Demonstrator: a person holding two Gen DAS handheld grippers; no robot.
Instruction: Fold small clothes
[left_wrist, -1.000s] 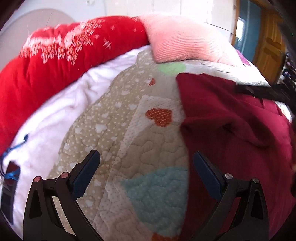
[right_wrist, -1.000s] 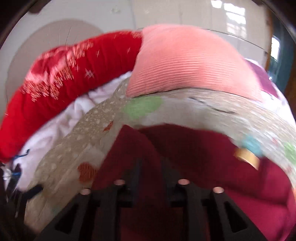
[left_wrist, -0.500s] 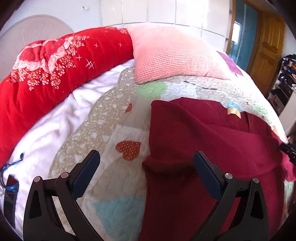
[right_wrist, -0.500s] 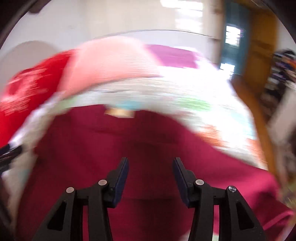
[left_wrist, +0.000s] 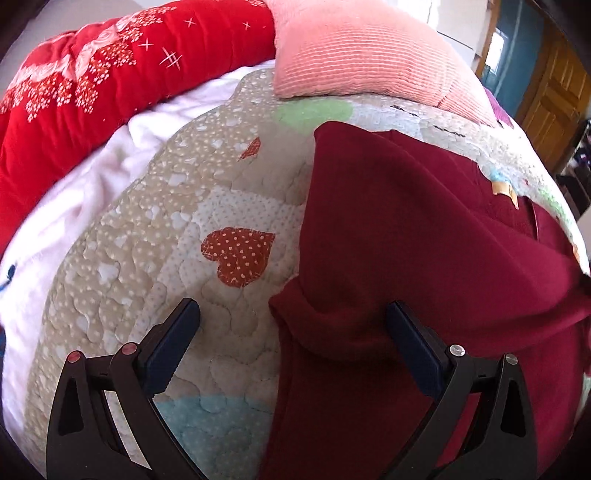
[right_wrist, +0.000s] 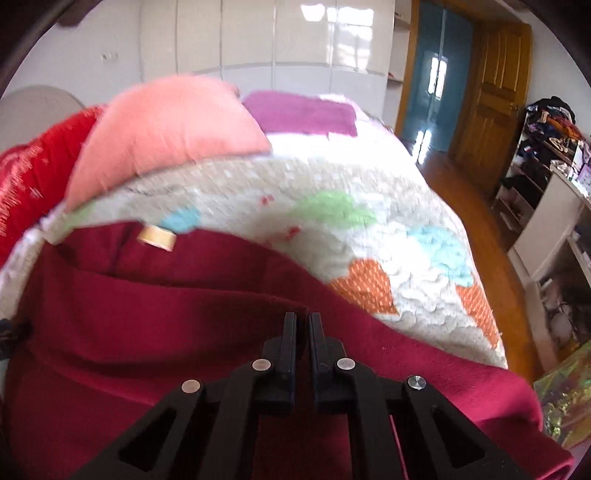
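On the quilt (left_wrist: 155, 229), a dark red garment (left_wrist: 399, 229) lies spread, its tan neck label (right_wrist: 157, 237) too blurred to read. Left gripper (left_wrist: 291, 314) spread wide over the garment's left edge, bare quilt beside it. Right gripper (right_wrist: 301, 318) pressed together, pinching a garment fold. Pink pillow (left_wrist: 362, 51) and red blanket (left_wrist: 110, 74) crowd the far side.

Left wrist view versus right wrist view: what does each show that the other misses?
Only the left wrist view shows the open left tongs, straddling the garment's near edge, and the red dotted heart patch. Only the right wrist view shows the right tongs shut on a fold of cloth, the purple cloth and the cluttered shelves. Both show the maroon garment, its tan label, the quilt and the pink pillow.
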